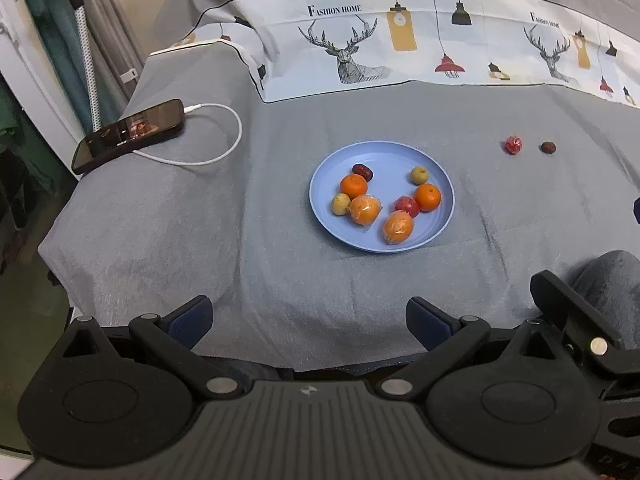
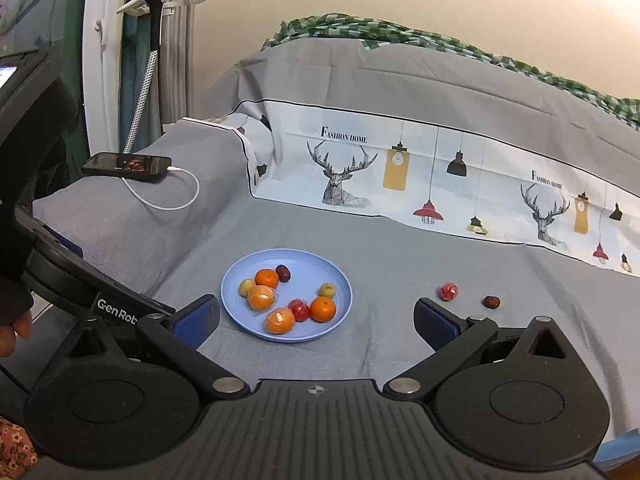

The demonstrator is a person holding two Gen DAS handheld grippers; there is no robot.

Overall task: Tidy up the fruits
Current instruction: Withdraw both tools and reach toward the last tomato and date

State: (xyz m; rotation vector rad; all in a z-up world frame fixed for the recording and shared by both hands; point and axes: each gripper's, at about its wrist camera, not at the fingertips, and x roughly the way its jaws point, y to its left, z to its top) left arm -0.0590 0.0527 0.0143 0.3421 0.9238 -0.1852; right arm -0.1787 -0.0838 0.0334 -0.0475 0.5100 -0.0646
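Two small fruits, a wrapped red fruit (image 2: 448, 291) and a dark date (image 2: 491, 302), lie right of the blue plate (image 2: 240, 280). Both grippers, left (image 1: 310, 318) and right (image 2: 316, 318), gape empty. Probably light and roll-prone; grip across the middle.
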